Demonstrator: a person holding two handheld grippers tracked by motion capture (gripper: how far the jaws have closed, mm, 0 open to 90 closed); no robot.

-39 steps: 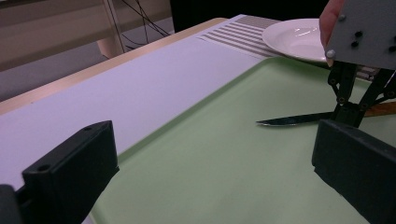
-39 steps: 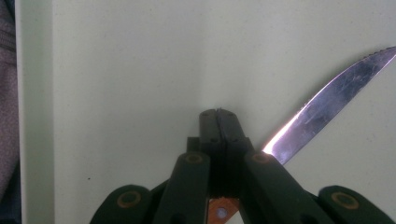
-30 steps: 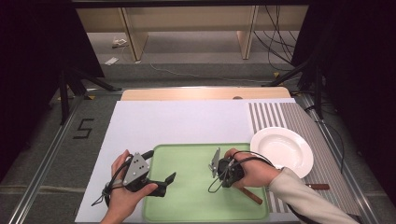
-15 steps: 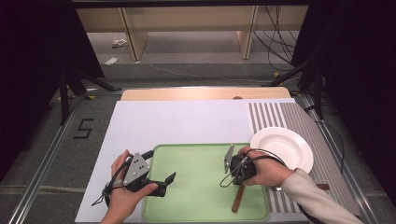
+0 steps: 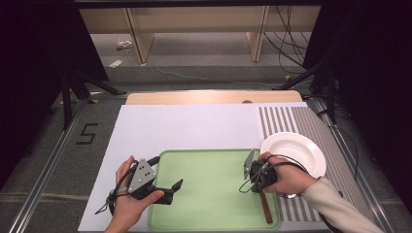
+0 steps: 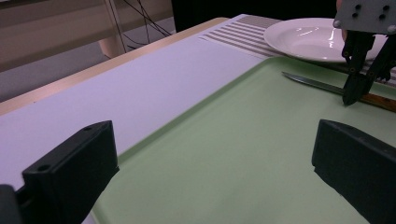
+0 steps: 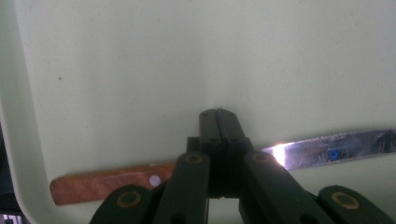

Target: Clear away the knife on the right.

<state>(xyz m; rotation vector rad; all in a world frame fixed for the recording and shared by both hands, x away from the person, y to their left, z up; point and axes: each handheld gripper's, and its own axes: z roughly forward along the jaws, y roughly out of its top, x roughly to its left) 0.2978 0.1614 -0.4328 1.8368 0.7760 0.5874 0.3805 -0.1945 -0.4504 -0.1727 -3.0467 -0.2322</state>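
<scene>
A knife with a brown wooden handle [image 5: 266, 209] lies on the green tray [image 5: 209, 199] near its right rim. Its steel blade [image 6: 308, 81] points toward the tray's far side. My right gripper [image 5: 260, 187] points down with its jaws shut tight together. Their tips [image 7: 218, 114] rest at the knife [image 7: 112, 182] where blade meets handle, beside it rather than around it. My left gripper [image 5: 172, 190] hovers low over the tray's left part. Its jaws [image 6: 210, 158] stand wide open with nothing between them.
A white plate [image 5: 296, 150] sits on the striped mat [image 5: 291, 121] just right of the tray, close to my right hand. A white sheet [image 5: 184, 128] covers the table beyond the tray. The table's wooden far edge [image 5: 214, 97] lies behind it.
My right gripper has moved right across the tray toward the plate. The knife has swung from a slant to lie along the tray's right rim. The left gripper has stayed put.
</scene>
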